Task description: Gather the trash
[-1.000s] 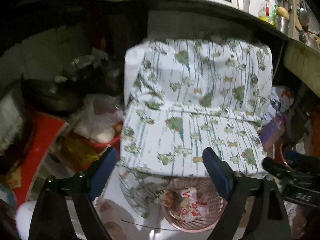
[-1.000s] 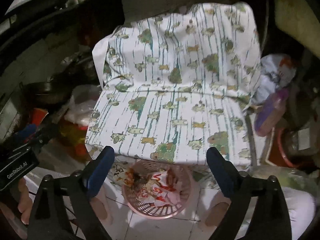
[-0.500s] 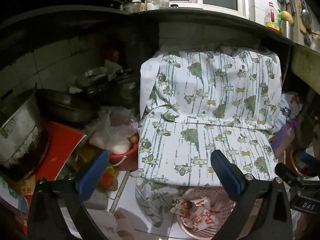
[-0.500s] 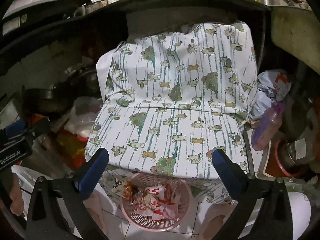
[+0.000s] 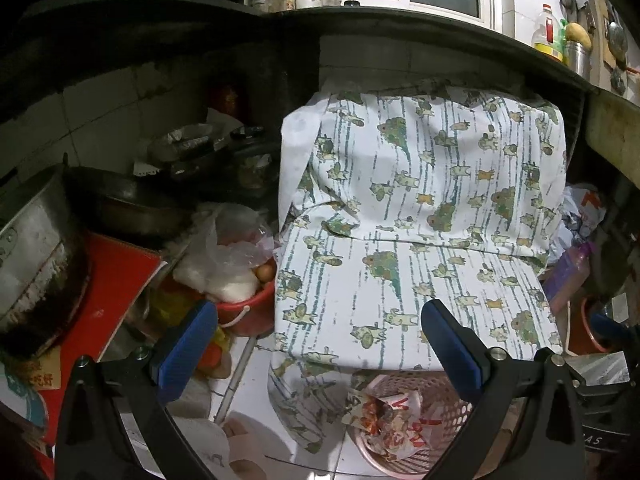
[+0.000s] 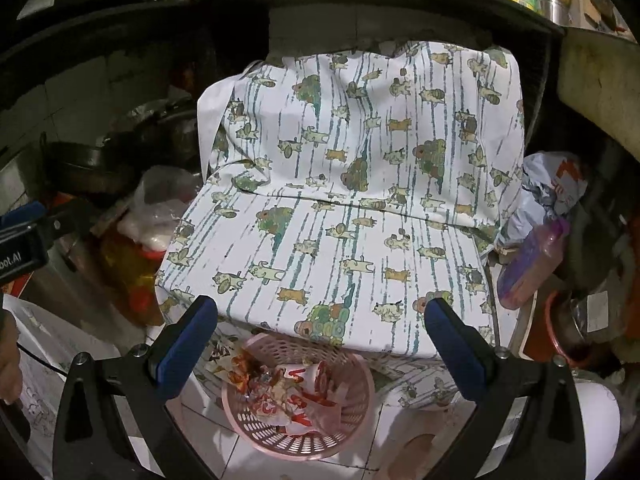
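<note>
A pink plastic basket (image 5: pixel 404 466) (image 6: pixel 304 446) stands on the white tiled floor, partly tucked under the front of a cloth-covered seat. Crumpled red-and-white wrappers (image 5: pixel 384 420) (image 6: pixel 288 392) fill it. My left gripper (image 5: pixel 318 344) is open, up and to the left of the basket, with nothing between its blue pads. My right gripper (image 6: pixel 320 340) is also open and empty, hanging just above the basket's far rim. Each gripper's black body shows at the edge of the other's view.
The seat wears a white cloth with green animal print (image 5: pixel 420 220). Left of it are a red bucket (image 5: pixel 248 312) with a plastic bag, a wok (image 5: pixel 132 208), a metal pot (image 5: pixel 36 248). A purple bottle (image 6: pixel 532 264) lies right. A dark counter (image 5: pixel 400 20) overhangs.
Both grippers' jaws have spread a little wider. The left view has swung left, bringing the metal pot into sight. The right view has shifted slightly over the basket.
</note>
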`<state>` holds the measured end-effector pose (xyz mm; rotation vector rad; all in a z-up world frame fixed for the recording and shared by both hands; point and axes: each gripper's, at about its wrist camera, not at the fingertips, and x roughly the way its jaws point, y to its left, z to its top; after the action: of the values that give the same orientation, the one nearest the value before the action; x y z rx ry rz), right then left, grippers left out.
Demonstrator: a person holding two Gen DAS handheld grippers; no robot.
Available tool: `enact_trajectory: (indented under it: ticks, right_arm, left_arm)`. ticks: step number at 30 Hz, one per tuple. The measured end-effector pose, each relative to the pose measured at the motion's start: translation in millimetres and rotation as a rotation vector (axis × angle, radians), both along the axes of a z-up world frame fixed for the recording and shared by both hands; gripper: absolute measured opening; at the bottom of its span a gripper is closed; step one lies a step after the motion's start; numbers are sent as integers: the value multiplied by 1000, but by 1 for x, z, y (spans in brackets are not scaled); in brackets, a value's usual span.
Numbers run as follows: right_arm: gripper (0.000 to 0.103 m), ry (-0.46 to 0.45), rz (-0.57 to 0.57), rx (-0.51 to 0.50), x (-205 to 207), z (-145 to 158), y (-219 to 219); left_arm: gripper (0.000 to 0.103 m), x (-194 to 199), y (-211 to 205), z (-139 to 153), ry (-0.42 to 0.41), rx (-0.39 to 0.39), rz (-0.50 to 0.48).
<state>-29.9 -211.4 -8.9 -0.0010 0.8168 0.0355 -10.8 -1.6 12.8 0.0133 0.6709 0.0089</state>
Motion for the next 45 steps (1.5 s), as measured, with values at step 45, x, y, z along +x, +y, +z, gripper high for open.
enact_trajectory:
  ticks: [45]
  right_arm:
    - [103, 3, -52, -16, -6, -2, -15]
  left_arm:
    - [103, -13, 1, 6, -44, -19, -22]
